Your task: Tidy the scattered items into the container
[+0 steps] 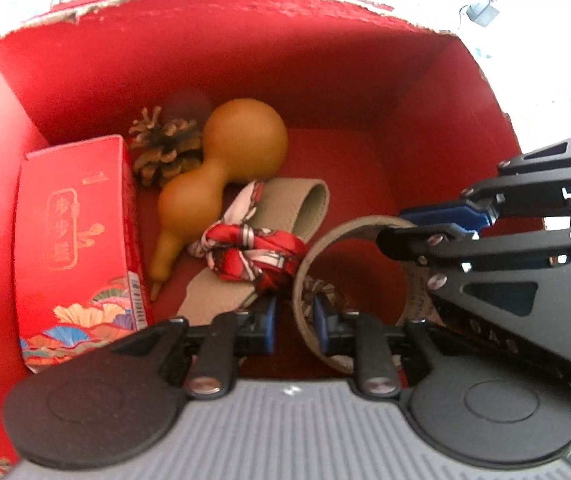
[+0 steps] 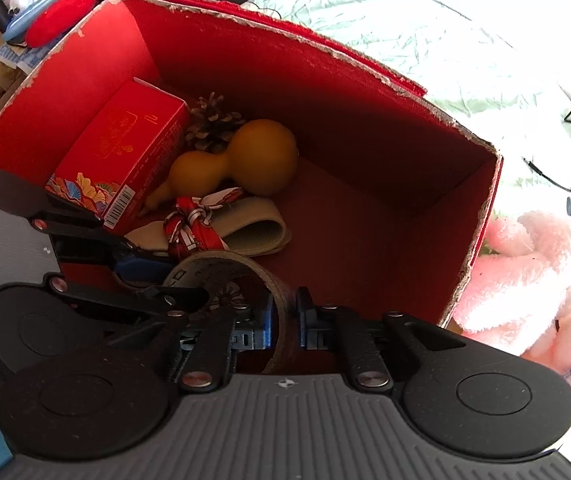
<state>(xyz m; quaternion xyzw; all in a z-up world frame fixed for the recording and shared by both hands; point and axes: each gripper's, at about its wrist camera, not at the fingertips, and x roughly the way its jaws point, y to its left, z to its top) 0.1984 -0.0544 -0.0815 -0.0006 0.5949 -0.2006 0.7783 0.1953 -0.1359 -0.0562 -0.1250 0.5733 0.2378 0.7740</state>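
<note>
Now | both grippers, left [image 1: 294, 322] and right [image 2: 284, 320], clamp strap loop [image 1: 349, 226] | inside box [image 1: 245, 52]

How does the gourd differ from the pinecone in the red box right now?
The gourd is smooth, orange-tan and two-lobed; the pinecone is brown and spiky with open scales. The gourd looks larger and lies fully in view, while the pinecone is partly hidden behind it. Both rest on the floor of the red box, touching.

dark round object [image 1: 189, 104]: blurred, behind pinecone [image 1: 165, 148] | plush toy [image 2: 533, 292]: cut off
</note>
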